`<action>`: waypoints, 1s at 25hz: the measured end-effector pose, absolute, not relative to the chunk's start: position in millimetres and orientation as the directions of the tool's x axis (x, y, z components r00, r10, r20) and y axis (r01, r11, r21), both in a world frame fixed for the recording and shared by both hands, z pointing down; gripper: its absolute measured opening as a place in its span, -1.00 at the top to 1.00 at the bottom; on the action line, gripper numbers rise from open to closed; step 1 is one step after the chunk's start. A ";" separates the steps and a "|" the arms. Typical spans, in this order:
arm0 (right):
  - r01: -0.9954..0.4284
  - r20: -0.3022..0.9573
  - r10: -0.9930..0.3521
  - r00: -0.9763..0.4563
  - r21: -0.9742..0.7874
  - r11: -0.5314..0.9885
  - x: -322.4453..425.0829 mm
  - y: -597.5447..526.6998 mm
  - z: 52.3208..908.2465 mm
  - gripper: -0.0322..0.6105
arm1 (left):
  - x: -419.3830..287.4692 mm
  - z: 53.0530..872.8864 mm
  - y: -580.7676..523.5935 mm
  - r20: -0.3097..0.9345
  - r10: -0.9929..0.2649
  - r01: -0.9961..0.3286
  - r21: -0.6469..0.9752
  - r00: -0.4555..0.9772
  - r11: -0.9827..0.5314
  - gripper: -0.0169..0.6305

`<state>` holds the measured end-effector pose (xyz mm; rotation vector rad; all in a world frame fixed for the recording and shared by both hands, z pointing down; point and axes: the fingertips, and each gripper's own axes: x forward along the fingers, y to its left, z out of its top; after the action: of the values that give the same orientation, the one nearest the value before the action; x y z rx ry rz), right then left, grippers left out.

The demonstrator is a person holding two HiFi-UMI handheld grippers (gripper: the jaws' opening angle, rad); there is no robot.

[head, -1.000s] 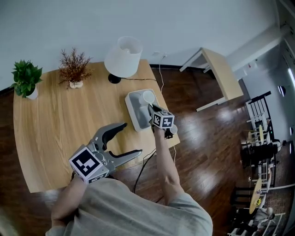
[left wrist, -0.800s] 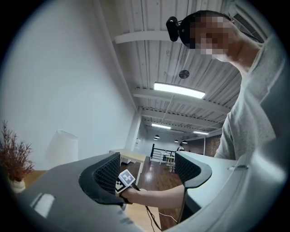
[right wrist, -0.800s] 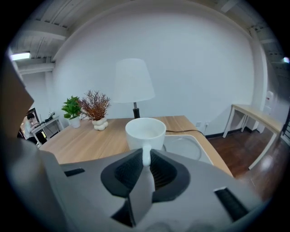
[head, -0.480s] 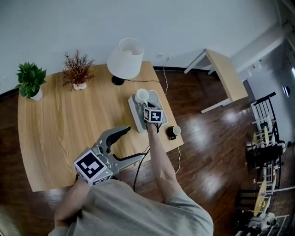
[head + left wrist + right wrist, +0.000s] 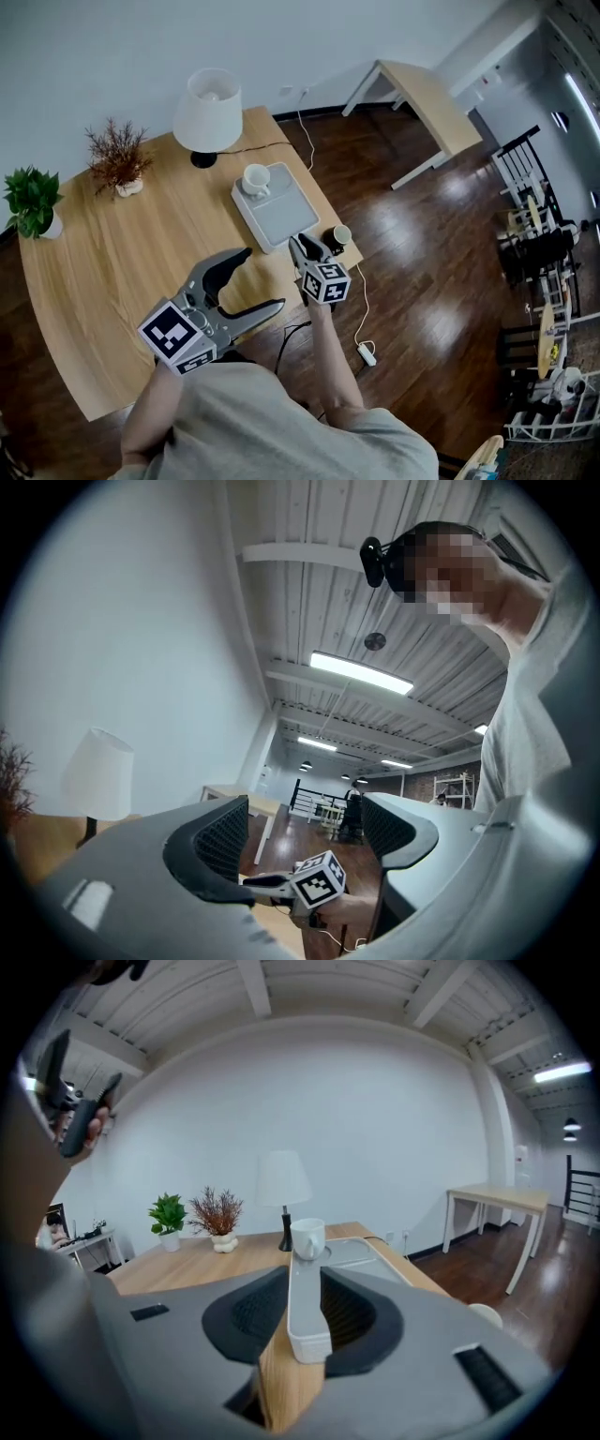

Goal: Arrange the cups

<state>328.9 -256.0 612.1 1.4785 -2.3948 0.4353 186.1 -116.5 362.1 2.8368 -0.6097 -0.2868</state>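
Observation:
A white cup stands in the far corner of a pale grey tray on the wooden table. A dark cup with a pale inside stands on the table's right edge beside the tray. My right gripper hovers at the tray's near end, left of the dark cup. Its jaws are opening and the pads press on nothing. In the right gripper view the tray runs away between the jaws to the white cup. My left gripper is open and empty over the table's near part.
A white lamp, a dried plant in a vase and a green potted plant stand along the table's far side. A cable runs to a power strip on the dark wood floor. A second table stands at the back right.
My right gripper, first close over the dark cup, swung over the tray and then drew back toward me. The dark cup stays at the table's edge. The head view has shifted.

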 end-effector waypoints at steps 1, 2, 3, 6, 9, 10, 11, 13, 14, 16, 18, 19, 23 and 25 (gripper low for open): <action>-0.906 0.383 -0.824 -0.418 -0.103 0.411 340.2 -240.9 605.9 0.59 | 191.2 361.6 -115.7 -0.143 -0.408 -0.363 0.263 0.902 -0.894 -0.19; -0.915 0.371 -0.838 -0.400 -0.106 0.390 352.1 -226.8 601.5 0.59 | 196.7 361.3 -114.5 -0.141 -0.391 -0.346 0.265 0.909 -0.900 -0.19; -0.925 0.363 -0.851 -0.378 -0.107 0.365 364.5 -214.0 598.9 0.59 | 202.4 361.0 -113.0 -0.140 -0.375 -0.330 0.266 0.917 -0.906 -0.19; -0.954 0.367 -0.880 -0.300 -0.102 0.282 403.1 -184.4 600.1 0.60 | 219.9 360.4 -106.1 -0.143 -0.326 -0.281 0.267 0.935 -0.922 -0.19; -0.971 0.400 -0.885 -0.239 -0.088 0.223 434.0 -164.5 609.3 0.60 | 234.5 362.1 -96.6 -0.141 -0.289 -0.244 0.270 0.947 -0.932 -0.19; -0.974 0.410 -0.884 -0.224 -0.083 0.209 441.8 -159.5 612.9 0.60 | 238.3 363.0 -93.6 -0.139 -0.280 -0.235 0.271 0.950 -0.933 -0.19; -0.977 0.420 -0.883 -0.211 -0.081 0.195 448.9 -155.5 616.5 0.60 | 241.6 363.9 -91.0 -0.136 -0.271 -0.228 0.272 0.953 -0.935 -0.19; -0.982 0.434 -0.881 -0.187 -0.076 0.171 460.6 -151.4 622.4 0.60 | 246.8 365.7 -88.0 -0.132 -0.257 -0.215 0.271 0.957 -0.938 -0.19; -0.984 0.441 -0.880 -0.177 -0.074 0.161 465.2 -150.5 624.6 0.60 | 248.7 366.5 -87.4 -0.131 -0.253 -0.211 0.271 0.959 -0.939 -0.19; -0.988 0.456 -0.876 -0.155 -0.066 0.141 473.9 -149.7 629.3 0.60 | 251.6 367.5 -86.6 -0.132 -0.250 -0.207 0.276 0.959 -0.939 -0.19; -0.993 0.478 -0.870 -0.118 -0.049 0.108 485.7 -150.5 637.3 0.47 | 254.7 368.1 -86.4 -0.133 -0.249 -0.205 0.282 0.959 -0.937 -0.19; -0.995 0.490 -0.866 -0.095 -0.040 0.087 493.0 -151.8 642.4 0.47 | 256.5 367.9 -86.2 -0.132 -0.248 -0.203 0.283 0.960 -0.937 -0.19; -0.999 0.546 -0.837 -0.037 -0.020 0.031 520.6 -166.7 669.9 0.45 | 261.5 366.0 -85.8 -0.121 -0.247 -0.206 0.281 0.961 -0.937 -0.19; -1.000 0.579 -0.815 -0.028 -0.019 0.021 530.3 -181.5 687.7 0.45 | 261.9 368.7 -86.6 -0.111 -0.251 -0.212 0.280 0.962 -0.936 -0.19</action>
<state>530.3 -181.5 687.7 1.8467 -1.8979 0.6082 261.9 -86.6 368.7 2.8450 -0.3417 -0.2105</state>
